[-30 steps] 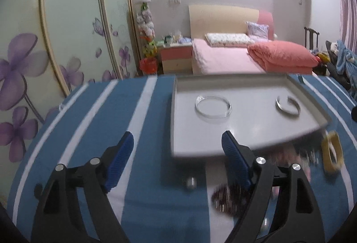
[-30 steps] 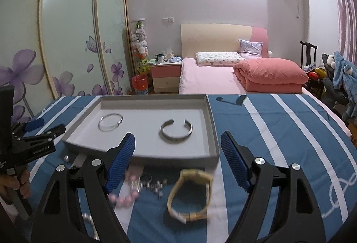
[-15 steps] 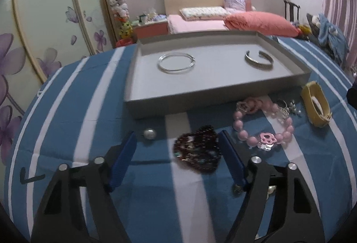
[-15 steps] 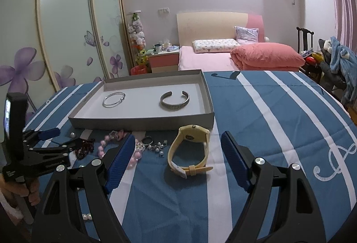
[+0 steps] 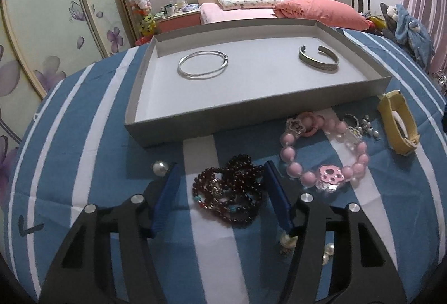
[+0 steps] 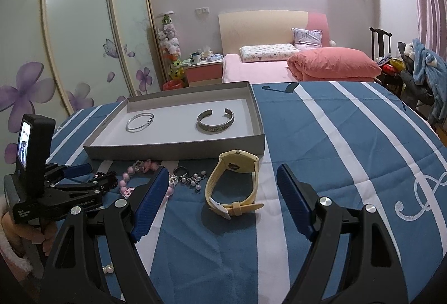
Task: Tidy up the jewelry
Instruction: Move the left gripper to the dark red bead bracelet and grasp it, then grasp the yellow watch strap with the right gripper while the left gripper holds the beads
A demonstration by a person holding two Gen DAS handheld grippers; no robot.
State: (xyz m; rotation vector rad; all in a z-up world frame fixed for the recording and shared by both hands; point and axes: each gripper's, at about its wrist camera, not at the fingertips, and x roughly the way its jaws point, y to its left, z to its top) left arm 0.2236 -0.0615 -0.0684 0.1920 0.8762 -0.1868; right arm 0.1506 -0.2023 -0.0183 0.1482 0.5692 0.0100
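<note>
A dark red bead bracelet (image 5: 232,192) lies bunched on the blue striped cloth between the fingers of my left gripper (image 5: 222,164). Its jaws are closing; the left pad still stands apart from the beads. Beyond it, a grey tray (image 5: 167,133) holds a thin silver bangle (image 5: 203,68) and a silver cuff (image 5: 318,61). My right gripper (image 6: 222,167) is open just above the cloth, with a yellow watch (image 6: 232,164) lying between and ahead of its fingertips, untouched. The left gripper (image 6: 95,175) also shows at the far left of the right wrist view.
A pink bead bracelet (image 5: 293,167), a ring (image 6: 180,171), small silver charms (image 5: 363,128) and loose pearls (image 5: 158,167) lie in front of the tray. A bed, a nightstand and wardrobe doors stand behind. Bare striped cloth stretches to the right of the watch.
The left gripper has tipped down and come low over the dark red bracelet, and its fingers have drawn closer together. The right gripper sank a little toward the watch and stays as wide.
</note>
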